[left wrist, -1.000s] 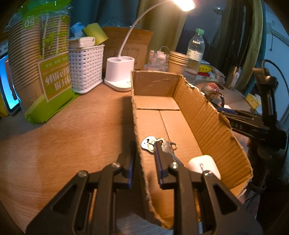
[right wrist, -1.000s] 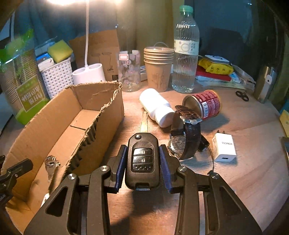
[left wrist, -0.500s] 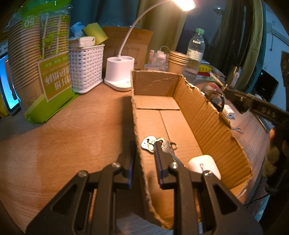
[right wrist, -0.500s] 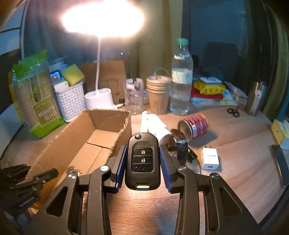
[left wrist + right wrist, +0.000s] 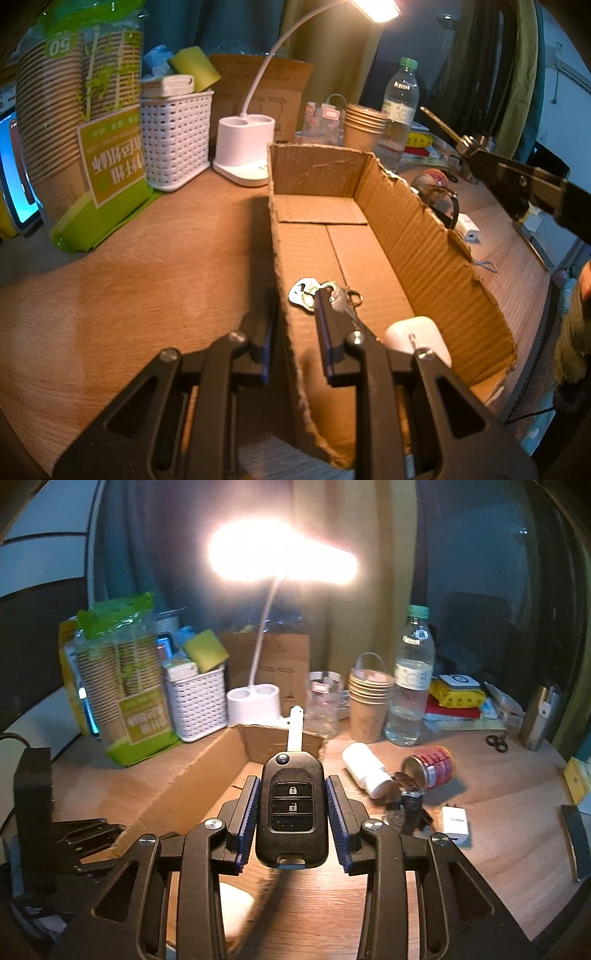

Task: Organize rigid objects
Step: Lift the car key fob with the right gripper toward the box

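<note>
Cardboard box (image 5: 424, 236) wall sits pinched in the left claw (image 5: 293, 328); the right claw (image 5: 291, 805) grips a black car key (image 5: 291, 805) (blade out) above the bench (image 5: 498, 812).

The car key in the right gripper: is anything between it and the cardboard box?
Nothing visible blocks it. The right gripper holds the car key above the open cardboard box, whose far floor is bare beyond the key bunch.
</note>
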Available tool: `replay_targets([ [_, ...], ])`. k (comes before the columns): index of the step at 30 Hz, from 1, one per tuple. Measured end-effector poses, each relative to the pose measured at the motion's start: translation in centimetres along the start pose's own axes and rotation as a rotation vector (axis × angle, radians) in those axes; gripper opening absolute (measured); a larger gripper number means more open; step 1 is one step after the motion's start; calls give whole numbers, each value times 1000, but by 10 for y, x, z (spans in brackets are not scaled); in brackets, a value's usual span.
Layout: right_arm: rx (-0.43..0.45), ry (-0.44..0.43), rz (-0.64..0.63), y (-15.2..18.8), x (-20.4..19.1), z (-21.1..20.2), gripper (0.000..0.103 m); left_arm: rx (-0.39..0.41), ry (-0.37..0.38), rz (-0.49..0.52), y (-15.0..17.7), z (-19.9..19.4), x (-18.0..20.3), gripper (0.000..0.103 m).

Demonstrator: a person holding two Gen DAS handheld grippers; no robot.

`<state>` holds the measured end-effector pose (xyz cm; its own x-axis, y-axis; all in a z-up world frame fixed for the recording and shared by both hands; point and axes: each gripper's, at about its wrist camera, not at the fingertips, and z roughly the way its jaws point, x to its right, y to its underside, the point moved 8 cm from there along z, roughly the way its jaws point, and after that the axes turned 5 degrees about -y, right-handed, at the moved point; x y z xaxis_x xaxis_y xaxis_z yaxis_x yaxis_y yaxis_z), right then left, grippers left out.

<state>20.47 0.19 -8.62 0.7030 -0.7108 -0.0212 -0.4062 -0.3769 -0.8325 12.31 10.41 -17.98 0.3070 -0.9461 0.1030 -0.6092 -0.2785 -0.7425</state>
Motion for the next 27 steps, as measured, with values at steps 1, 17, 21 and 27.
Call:
replay_targets([
  [1,-5,-15,-4,1,-5,2,38,0,0,0,0,0,0,21],
  [17,-89,-91,-39,24,-34,27,38,0,0,0,0,0,0,21],
  [21,-120,-107,-47,32,-39,34,38,0,0,0,0,0,0,21],
  [27,-156,-96,-55,41,-39,43,38,0,0,0,0,0,0,21],
])
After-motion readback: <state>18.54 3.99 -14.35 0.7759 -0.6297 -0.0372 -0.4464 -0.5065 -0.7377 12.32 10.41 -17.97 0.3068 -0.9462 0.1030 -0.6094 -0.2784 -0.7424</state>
